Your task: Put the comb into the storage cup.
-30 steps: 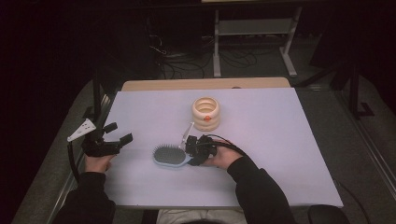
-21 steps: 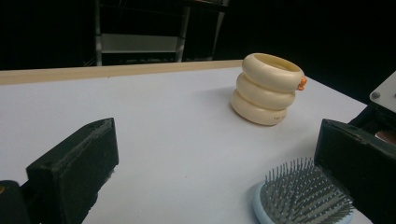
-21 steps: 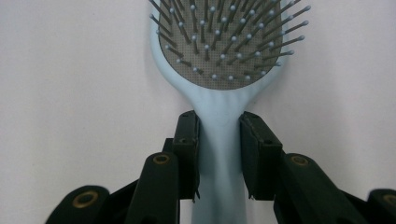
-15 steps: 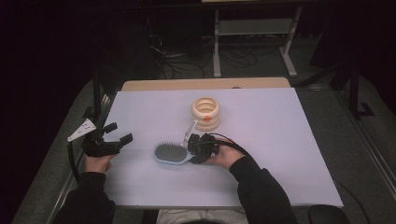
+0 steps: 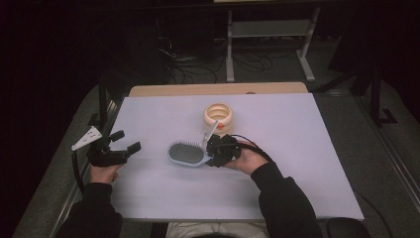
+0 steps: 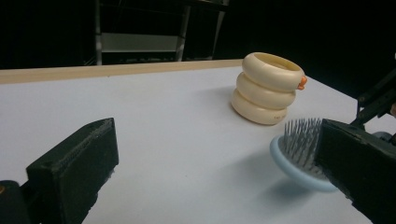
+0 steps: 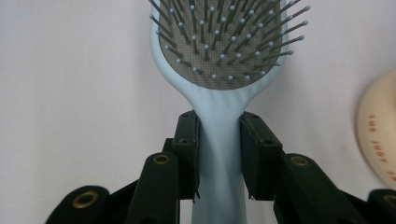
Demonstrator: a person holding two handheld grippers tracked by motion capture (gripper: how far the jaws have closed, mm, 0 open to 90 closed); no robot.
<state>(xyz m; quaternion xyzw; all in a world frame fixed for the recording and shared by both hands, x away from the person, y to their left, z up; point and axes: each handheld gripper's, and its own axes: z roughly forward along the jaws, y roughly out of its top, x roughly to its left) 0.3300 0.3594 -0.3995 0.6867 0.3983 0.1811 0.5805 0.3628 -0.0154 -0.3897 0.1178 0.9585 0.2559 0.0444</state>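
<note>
A light blue hairbrush [image 5: 184,153] with grey bristles hangs just above the white table, bristles up; its shadow lies under it in the left gripper view. My right gripper [image 7: 218,154] is shut on the hairbrush [image 7: 219,70] handle, one pad on each side. In the high view the right gripper [image 5: 212,151] sits mid-table, in front of a cream holder of stacked rings [image 5: 219,118]. My left gripper [image 5: 126,141] rests at the table's left edge, open, with nothing between its jaws. From the left gripper view, the hairbrush [image 6: 299,154] and the ring holder [image 6: 266,88] stand ahead to the right.
The white table top [image 5: 307,163] has a wooden strip [image 5: 218,89] along its far edge. Beyond the table lie a dark floor, cables and a metal frame [image 5: 267,29]. An orange tab [image 6: 302,83] sticks out of the ring holder.
The right gripper has lifted the hairbrush a little off the table and carried it slightly toward the ring holder. The left gripper has stayed where it was.
</note>
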